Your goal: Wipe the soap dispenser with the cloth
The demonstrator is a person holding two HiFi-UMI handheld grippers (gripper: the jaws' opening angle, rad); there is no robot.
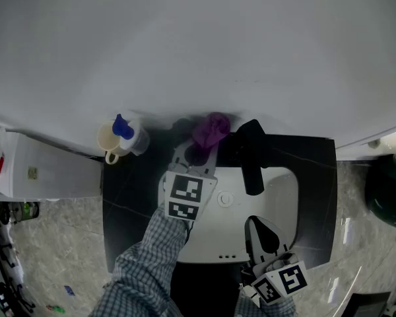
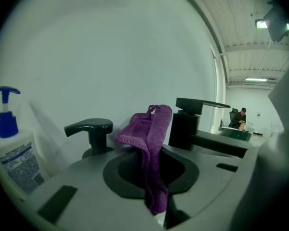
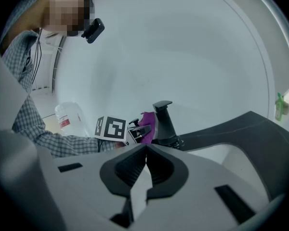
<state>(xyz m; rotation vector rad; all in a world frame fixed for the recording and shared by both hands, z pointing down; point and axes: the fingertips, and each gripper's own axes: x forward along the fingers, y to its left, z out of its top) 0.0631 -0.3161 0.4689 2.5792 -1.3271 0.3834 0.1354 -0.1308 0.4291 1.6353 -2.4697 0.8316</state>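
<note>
A purple knitted cloth (image 1: 211,129) (image 2: 149,134) is bunched over the back of the black counter, and my left gripper (image 1: 200,148) (image 2: 153,154) is shut on it. Just left of the cloth stands a black deck-mounted soap dispenser (image 2: 90,128) (image 1: 182,126), close to the cloth; I cannot tell whether they touch. Further left stands a clear soap bottle with a blue pump (image 1: 125,132) (image 2: 10,148). My right gripper (image 1: 254,222) (image 3: 145,148) hovers over the white basin's front right, shut with nothing between its jaws. It sees the cloth (image 3: 147,124) from afar.
A black faucet (image 1: 251,158) (image 2: 192,124) (image 3: 164,124) reaches over the white basin (image 1: 284,190). A cream cup (image 1: 108,141) stands by the blue-pump bottle. A white box (image 1: 46,174) sits left of the black counter (image 1: 129,203), and a dark bin (image 1: 385,190) is at the far right.
</note>
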